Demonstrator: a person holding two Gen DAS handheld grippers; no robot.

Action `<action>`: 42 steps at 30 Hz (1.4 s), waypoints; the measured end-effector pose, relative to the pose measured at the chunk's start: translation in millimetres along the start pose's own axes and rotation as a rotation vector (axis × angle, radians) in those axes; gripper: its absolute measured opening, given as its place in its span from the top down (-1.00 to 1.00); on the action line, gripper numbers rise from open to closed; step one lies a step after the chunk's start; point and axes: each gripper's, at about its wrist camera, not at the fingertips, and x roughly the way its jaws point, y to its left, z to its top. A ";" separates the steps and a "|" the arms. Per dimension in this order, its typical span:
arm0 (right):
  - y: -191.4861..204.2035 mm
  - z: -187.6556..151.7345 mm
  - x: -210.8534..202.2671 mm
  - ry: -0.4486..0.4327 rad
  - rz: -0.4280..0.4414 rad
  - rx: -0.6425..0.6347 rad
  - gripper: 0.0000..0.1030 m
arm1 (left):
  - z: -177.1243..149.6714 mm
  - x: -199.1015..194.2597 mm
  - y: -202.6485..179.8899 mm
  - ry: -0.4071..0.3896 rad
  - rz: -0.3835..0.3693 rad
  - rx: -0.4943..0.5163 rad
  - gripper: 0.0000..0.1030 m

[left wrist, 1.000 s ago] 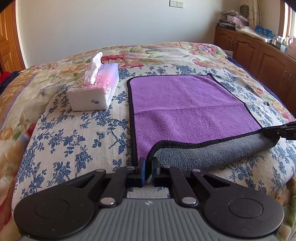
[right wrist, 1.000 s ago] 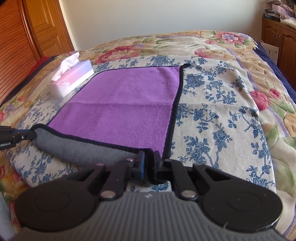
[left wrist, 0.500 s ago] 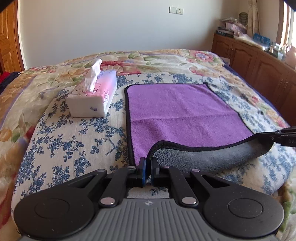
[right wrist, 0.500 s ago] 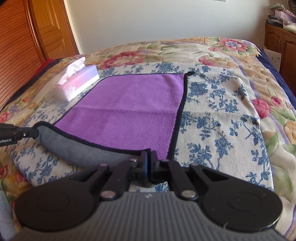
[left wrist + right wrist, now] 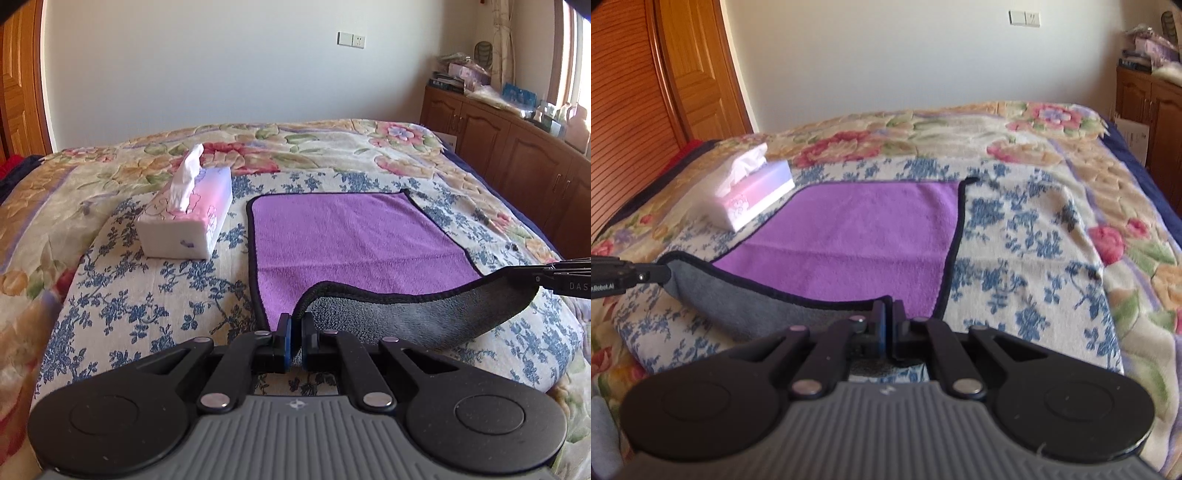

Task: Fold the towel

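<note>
Right now the purple towel (image 5: 354,236) lies flat across the middle of the frame on the floral bed (image 5: 155,295), its near hem lifted grey-side up. My left tool (image 5: 294,332) and right tool (image 5: 889,317) are each clamped on a near corner. I'd carry both level toward the far hem, clear of the tissue box (image 5: 186,218) at upper left.
</note>
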 end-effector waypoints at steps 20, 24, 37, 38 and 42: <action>-6.5 37.9 9.4 -0.086 0.002 -0.052 0.93 | 38.4 9.7 -0.2 -0.043 0.017 0.011 0.90; -11.5 46.3 16.0 -0.092 -0.003 -0.054 0.93 | 47.8 16.9 0.9 -0.042 0.016 0.018 0.90; -24.3 76.6 44.3 -0.113 0.002 -0.076 0.93 | 80.0 49.7 6.4 -0.044 0.021 0.046 0.90; -24.9 78.8 46.6 -0.113 0.001 -0.078 0.93 | 82.6 51.9 6.9 -0.046 0.020 0.048 0.90; -27.6 85.7 54.3 -0.114 -0.003 -0.088 0.93 | 92.2 61.7 9.2 -0.051 0.019 0.050 0.90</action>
